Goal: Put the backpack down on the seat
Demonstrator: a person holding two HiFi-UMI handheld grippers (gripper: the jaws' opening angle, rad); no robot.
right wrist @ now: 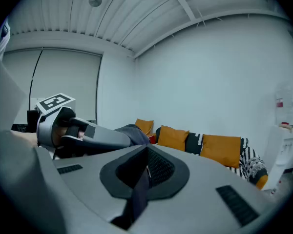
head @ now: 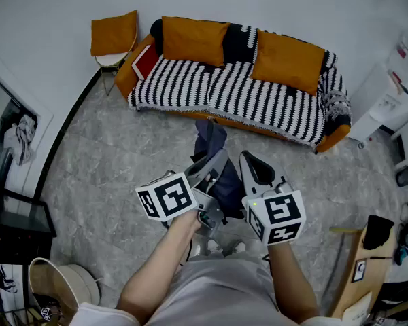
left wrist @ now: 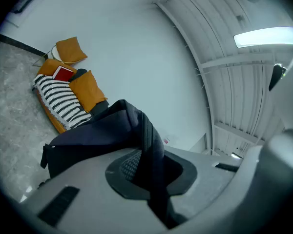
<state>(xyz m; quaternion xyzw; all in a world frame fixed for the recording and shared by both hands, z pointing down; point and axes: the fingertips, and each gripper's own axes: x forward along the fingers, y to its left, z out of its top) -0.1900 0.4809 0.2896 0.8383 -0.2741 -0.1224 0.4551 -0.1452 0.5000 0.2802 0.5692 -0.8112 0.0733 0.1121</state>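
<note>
A dark navy backpack (head: 213, 156) hangs over the grey floor between my two grippers, a short way in front of the black-and-white striped sofa (head: 258, 97). My left gripper (head: 215, 167) is shut on a dark strap (left wrist: 149, 147) of the backpack, whose body (left wrist: 95, 138) bulges past the jaws in the left gripper view. My right gripper (head: 253, 168) is shut on another dark strap (right wrist: 139, 189). The right gripper view also shows the left gripper (right wrist: 88, 136) and the backpack (right wrist: 133, 132) beyond its jaws. Orange cushions (head: 285, 60) line the sofa's back.
A red book (head: 146, 61) lies at the sofa's left end. A small chair (head: 114, 43) with an orange cushion stands left of the sofa. A white cabinet (head: 387, 97) is at the right, a wooden board (head: 357, 270) at the lower right, and a pale basket (head: 61, 284) at the lower left.
</note>
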